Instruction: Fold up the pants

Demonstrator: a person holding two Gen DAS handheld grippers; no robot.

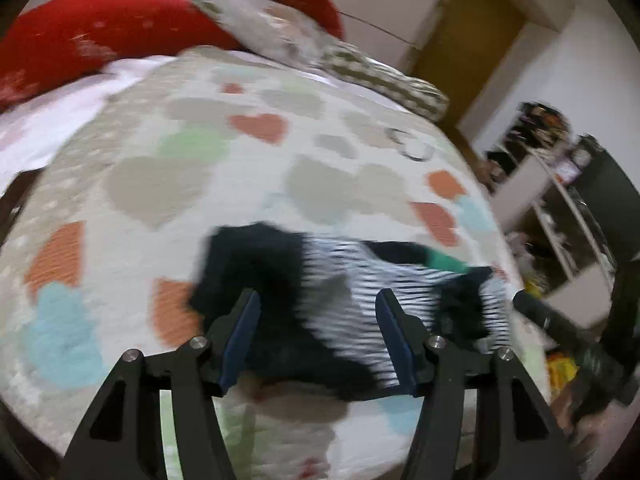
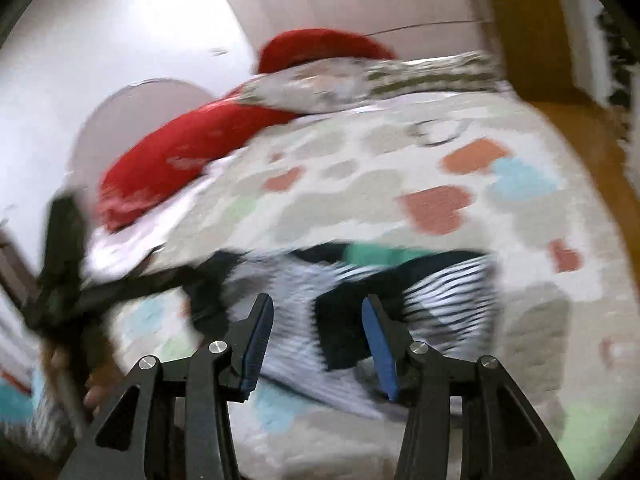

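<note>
The pants (image 1: 340,300) are a bunched heap of dark navy and black-and-white striped cloth with a green patch, lying on the bed near its front edge. They also show in the right wrist view (image 2: 360,304). My left gripper (image 1: 318,304) is open and empty, held just above the heap's near side. My right gripper (image 2: 318,312) is open and empty over the striped and dark part. Both views are motion-blurred. The right gripper's body (image 1: 568,332) shows at the right of the left wrist view, and the left gripper's body (image 2: 68,280) shows at the left of the right wrist view.
The bed cover (image 1: 240,160) is cream with coloured hearts. Red pillows (image 1: 100,28) and a patterned pillow (image 1: 304,48) lie at the head. A wooden door (image 1: 472,40) and cluttered shelves (image 1: 560,184) stand to the right of the bed.
</note>
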